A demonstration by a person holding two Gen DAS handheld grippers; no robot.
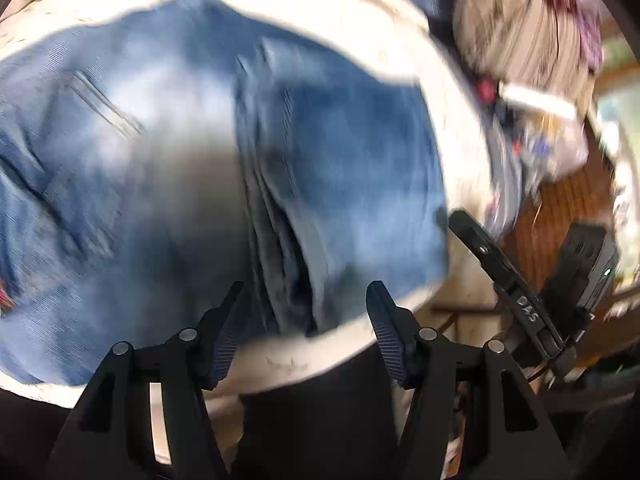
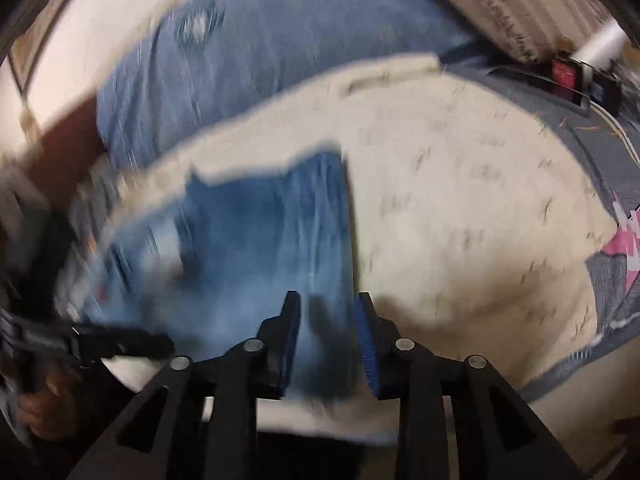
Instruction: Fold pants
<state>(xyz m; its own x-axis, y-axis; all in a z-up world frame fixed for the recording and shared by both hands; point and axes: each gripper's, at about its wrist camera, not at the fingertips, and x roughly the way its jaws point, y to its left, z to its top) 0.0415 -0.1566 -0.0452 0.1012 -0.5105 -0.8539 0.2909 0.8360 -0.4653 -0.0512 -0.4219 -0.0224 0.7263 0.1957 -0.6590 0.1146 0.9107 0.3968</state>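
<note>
Left wrist view: the left tool (image 1: 306, 320) hangs wide open and empty above folded blue pants (image 1: 192, 168) lying on a cream cloth (image 1: 320, 12). Right wrist view: the right tool (image 2: 329, 332), its 2 fingers parted, grips nothing over the pants' edge (image 2: 260, 232).
</note>
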